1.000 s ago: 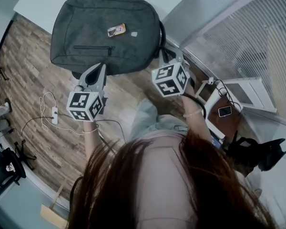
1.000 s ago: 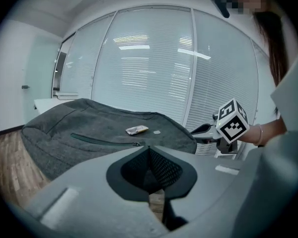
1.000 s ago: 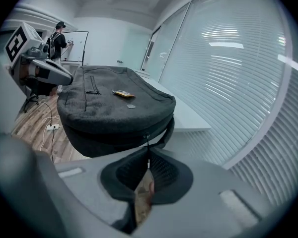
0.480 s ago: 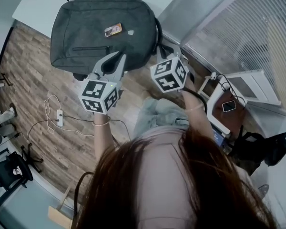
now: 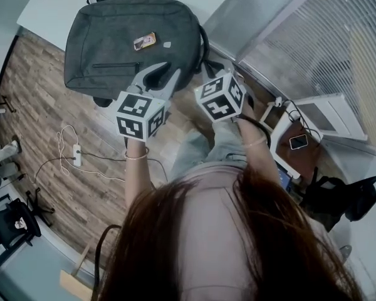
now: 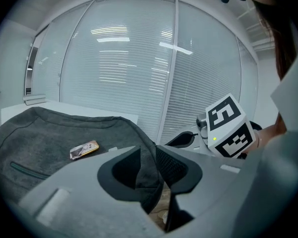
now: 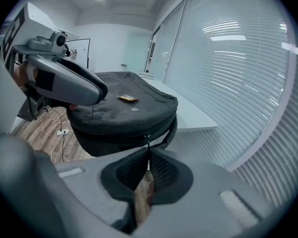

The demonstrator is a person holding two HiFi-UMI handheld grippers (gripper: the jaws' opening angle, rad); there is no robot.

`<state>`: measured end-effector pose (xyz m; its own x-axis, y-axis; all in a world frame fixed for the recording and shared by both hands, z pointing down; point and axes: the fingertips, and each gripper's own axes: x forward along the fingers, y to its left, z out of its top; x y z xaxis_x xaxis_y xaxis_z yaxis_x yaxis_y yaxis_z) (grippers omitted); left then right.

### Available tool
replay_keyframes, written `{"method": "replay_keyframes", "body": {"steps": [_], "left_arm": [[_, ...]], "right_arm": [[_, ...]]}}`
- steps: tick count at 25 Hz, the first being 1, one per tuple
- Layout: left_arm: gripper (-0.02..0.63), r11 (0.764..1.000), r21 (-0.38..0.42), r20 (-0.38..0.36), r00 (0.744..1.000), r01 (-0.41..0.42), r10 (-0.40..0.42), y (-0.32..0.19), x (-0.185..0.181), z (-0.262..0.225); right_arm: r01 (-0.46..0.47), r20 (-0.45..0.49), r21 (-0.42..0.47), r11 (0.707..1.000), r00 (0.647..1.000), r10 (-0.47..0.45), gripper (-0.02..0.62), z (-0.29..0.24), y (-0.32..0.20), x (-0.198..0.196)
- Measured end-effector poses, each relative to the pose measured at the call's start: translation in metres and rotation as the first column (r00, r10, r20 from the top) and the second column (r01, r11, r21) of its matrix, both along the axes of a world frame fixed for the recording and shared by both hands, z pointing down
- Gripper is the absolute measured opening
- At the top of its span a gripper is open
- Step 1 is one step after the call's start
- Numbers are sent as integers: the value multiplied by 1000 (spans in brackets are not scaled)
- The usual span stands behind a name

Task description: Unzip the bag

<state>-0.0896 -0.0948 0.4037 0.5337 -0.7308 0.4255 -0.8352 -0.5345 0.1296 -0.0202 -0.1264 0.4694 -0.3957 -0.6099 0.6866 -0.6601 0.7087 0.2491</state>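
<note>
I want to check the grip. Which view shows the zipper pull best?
The right gripper view: the zipper pull hangs from the bag's edge straight into the shut right gripper. In the head view that gripper hides it. The left gripper view shows the bag but no pull.

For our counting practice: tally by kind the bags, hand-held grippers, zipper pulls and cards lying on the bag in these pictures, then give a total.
Bag: 1
Grippers: 2 (left gripper, right gripper)
Zipper pull: 1
Card: 1
Total: 5
</note>
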Motion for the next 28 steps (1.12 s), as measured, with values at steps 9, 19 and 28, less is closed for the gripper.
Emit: {"method": "replay_keyframes", "body": {"steps": [9,19,28], "left_arm": [[146,994,-108,112,994,32,-20,-12,14,17],[149,981,-190,183,983,49,-14,-21,31,23],[149,974,-217,289,957,73,-8,-38,46,35]], "right_arm": [[118,31,-47,992,993,-117,12,-3,-2,3],[248,55,-85,965,968,-244,12,-3,-5,2],[325,74,-89,941,945,-319,12,-5,-6,4]]}}
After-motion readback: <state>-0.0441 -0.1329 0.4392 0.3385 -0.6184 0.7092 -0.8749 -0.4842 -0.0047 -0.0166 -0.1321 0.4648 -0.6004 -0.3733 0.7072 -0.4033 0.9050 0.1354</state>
